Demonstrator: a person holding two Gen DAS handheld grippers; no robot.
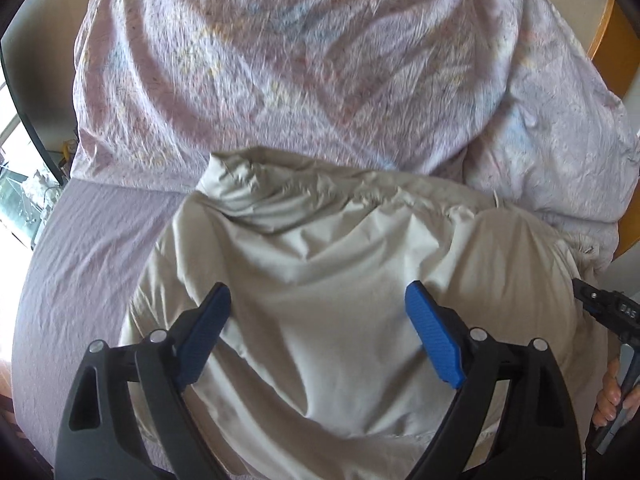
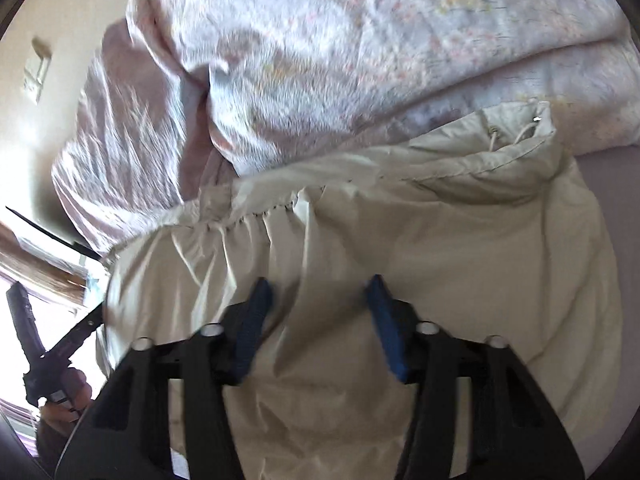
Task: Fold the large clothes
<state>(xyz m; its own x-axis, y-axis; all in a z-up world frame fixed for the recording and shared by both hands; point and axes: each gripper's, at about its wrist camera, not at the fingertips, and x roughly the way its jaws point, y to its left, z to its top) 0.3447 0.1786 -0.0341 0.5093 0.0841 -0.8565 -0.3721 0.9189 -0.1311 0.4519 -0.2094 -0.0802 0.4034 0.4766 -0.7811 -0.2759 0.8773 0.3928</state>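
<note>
The beige jacket [image 1: 320, 280] lies bunched on the bed [image 1: 92, 240] against the quilt [image 1: 280, 72]. The left claw [image 1: 318, 304] and right claw [image 2: 320, 296] both gape empty above it. Risk: a shallow pinch grabs only one layer, dragging the fold askew.

A bedroom in a home. A bed with a mauve fitted sheet [image 1: 92, 248] fills the view, a crumpled floral duvet [image 1: 280, 64] heaped at its far side. A cream wall carries a light switch [image 2: 38, 70], and a bright window [image 1: 12, 152] lies left.
</note>
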